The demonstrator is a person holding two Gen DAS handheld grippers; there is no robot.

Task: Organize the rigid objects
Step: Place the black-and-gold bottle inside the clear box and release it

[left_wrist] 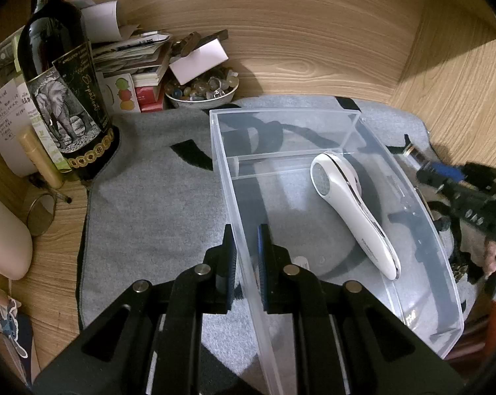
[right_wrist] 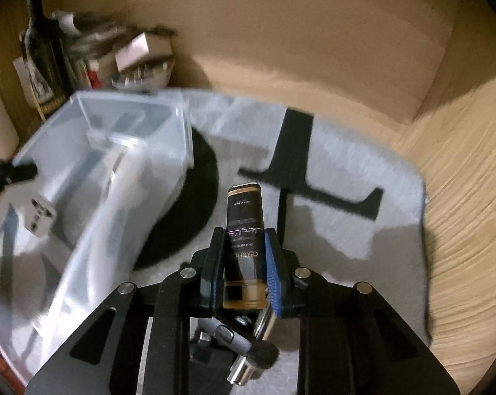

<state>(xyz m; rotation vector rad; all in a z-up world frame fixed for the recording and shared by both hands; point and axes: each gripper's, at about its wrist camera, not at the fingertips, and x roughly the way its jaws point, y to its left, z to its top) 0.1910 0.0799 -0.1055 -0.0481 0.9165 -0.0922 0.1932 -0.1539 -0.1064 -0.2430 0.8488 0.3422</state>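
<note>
A clear plastic box [left_wrist: 409, 197] with an inner divider stands on a grey mat [left_wrist: 155, 204]. A white handheld device [left_wrist: 350, 207] lies inside it. My left gripper [left_wrist: 247, 250] is shut on the box's left wall, one finger on each side. In the blurred right wrist view, my right gripper [right_wrist: 244, 256] is shut on a dark labelled bottle [right_wrist: 244, 210] with amber liquid, held above the mat right of the box [right_wrist: 182, 125]. A white plug adapter [right_wrist: 40, 217] shows in the box. The right gripper also shows at the left wrist view's right edge [left_wrist: 445, 177].
A wine bottle with an elephant label [left_wrist: 63, 98] stands at the mat's left corner. Behind it lie a paper pile [left_wrist: 129, 52] and a bowl of beads [left_wrist: 201, 89]. A gold tube [left_wrist: 40, 158] and a small glass [left_wrist: 42, 214] sit at left. Small items [right_wrist: 238, 345] lie under the right gripper.
</note>
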